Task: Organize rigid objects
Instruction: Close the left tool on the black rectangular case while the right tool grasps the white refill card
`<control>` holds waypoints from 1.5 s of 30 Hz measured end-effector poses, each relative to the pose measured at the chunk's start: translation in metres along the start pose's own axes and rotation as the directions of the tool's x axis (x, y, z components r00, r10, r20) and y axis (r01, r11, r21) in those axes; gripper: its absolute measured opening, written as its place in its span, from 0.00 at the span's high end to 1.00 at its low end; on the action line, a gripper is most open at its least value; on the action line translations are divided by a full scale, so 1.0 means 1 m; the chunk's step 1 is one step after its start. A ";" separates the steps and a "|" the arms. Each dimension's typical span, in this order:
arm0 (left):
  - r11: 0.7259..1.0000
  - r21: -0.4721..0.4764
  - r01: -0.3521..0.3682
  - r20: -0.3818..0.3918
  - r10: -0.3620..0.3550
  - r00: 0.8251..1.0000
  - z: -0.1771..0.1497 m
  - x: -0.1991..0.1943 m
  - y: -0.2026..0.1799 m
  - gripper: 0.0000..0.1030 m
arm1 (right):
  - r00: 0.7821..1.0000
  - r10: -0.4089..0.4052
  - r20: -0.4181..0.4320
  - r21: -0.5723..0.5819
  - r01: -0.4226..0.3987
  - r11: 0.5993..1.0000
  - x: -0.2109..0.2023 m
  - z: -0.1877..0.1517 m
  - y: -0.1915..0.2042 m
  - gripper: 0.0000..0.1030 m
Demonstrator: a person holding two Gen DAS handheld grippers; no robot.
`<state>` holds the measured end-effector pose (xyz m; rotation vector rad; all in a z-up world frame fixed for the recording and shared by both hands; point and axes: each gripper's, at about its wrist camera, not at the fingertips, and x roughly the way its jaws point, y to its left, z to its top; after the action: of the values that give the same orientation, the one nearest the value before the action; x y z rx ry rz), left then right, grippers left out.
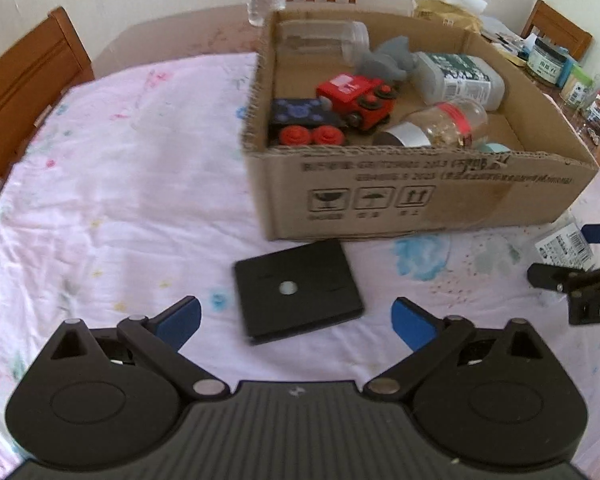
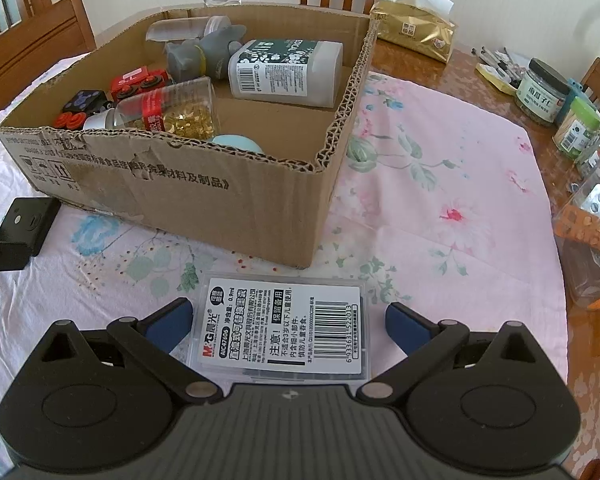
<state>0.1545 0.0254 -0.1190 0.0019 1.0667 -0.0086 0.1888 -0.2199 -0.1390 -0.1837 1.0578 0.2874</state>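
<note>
Left gripper [image 1: 296,322] spread wide over black plate [image 1: 298,290] | right gripper [image 2: 288,326] released, straddling labelled case [image 2: 284,330] | next: pinch, lift into cardboard box [image 2: 204,204]

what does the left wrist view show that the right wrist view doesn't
Only the left wrist view shows the black plate whole, lying flat between the open left gripper pads, untouched.

Only the right wrist view shows the labelled plastic case in full between the open right gripper pads, plus the gold tissue pack clearly.

Both show the cardboard box with the red toy truck, grey figure and white bottle inside.
</note>
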 end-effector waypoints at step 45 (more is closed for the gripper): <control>0.998 0.057 0.033 0.038 -0.035 0.999 0.014 0.012 -0.018 0.27 | 0.999 0.024 -0.037 -0.039 -0.026 0.999 -0.008 0.001 0.020 0.08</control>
<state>0.1723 0.0077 -0.1233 0.0344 1.0270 -0.0690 0.1794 -0.2023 -0.1320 -0.2121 1.0919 0.3285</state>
